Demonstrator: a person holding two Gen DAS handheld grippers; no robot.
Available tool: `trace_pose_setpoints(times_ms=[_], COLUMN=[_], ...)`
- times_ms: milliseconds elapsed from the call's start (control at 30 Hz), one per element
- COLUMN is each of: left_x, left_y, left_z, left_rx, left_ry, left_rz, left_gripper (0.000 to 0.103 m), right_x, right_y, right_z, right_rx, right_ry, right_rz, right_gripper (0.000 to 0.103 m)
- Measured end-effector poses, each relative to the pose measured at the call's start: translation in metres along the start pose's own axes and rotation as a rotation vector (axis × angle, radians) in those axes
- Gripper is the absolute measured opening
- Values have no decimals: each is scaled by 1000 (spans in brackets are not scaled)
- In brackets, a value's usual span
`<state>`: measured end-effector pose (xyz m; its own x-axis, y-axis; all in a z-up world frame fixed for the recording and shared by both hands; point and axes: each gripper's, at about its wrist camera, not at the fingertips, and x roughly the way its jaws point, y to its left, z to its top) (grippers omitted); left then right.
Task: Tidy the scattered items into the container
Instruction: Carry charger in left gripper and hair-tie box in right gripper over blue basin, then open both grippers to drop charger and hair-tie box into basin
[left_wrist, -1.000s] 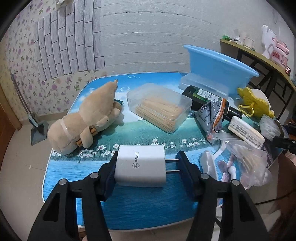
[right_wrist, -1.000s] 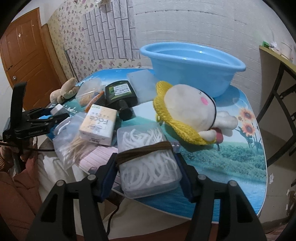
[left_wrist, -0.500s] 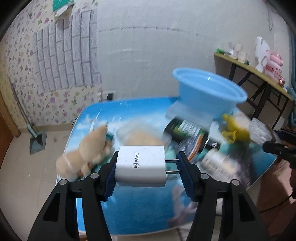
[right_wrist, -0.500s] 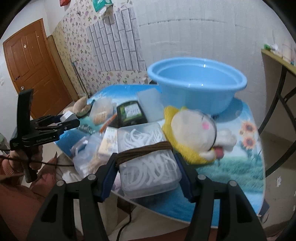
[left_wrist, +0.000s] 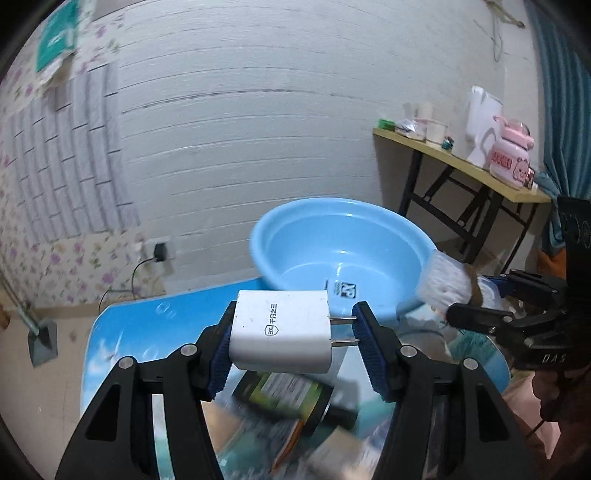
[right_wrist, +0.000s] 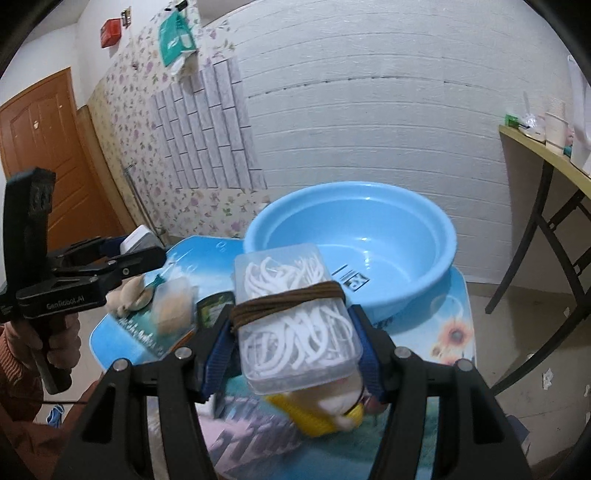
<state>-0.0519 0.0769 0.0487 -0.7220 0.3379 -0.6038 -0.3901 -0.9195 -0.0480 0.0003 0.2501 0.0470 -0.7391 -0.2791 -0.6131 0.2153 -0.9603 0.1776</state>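
Lifting both loads off the bench, we now hold the white charger (left_wrist: 281, 331) in the left hand-held gripper (left_wrist: 291, 345) and the floss-pick box (right_wrist: 297, 317) in the right hand-held gripper (right_wrist: 291, 345), each clamped, nearing the empty blue basin (left_wrist: 343, 254).

A low table (right_wrist: 456, 334) with a blue printed top, sunflowers at one edge, carries everything. At its far side stands a light blue basin (right_wrist: 436, 275), its inside bare. Nearer lie a dark green flat bottle (left_wrist: 284, 393), a small clear box (right_wrist: 173, 304) of tan sticks, and a beige plush animal (right_wrist: 129, 297) near the left edge. A yellow and cream plush toy (right_wrist: 321, 413) lies at the near edge.
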Motion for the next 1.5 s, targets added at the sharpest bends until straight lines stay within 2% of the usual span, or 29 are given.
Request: trace_pose_setpoints(times_ms=[200,300,600,900,1500], left_x=[49,67,104,107,90], left_y=[-16,-19,-35,-41,-39], left_z=[16,20,24,21,17], left_rx=[30,53,104,100,79], left_ry=[60,89,141,148,125], left_rz=[-28,-35,-38,-56,-58], left_gripper=[59,59,60,60,65], right_x=[22,33,61,66,55], right_y=[-22,-32,-49,-53,-45], right_z=[12,17,27,25,18], right_rx=[3,10,8,38,52], right_ry=[4,10,26,4,12], right_rz=[-51,-50,-56,-23,-24], right_gripper=[59,59,59,61,60])
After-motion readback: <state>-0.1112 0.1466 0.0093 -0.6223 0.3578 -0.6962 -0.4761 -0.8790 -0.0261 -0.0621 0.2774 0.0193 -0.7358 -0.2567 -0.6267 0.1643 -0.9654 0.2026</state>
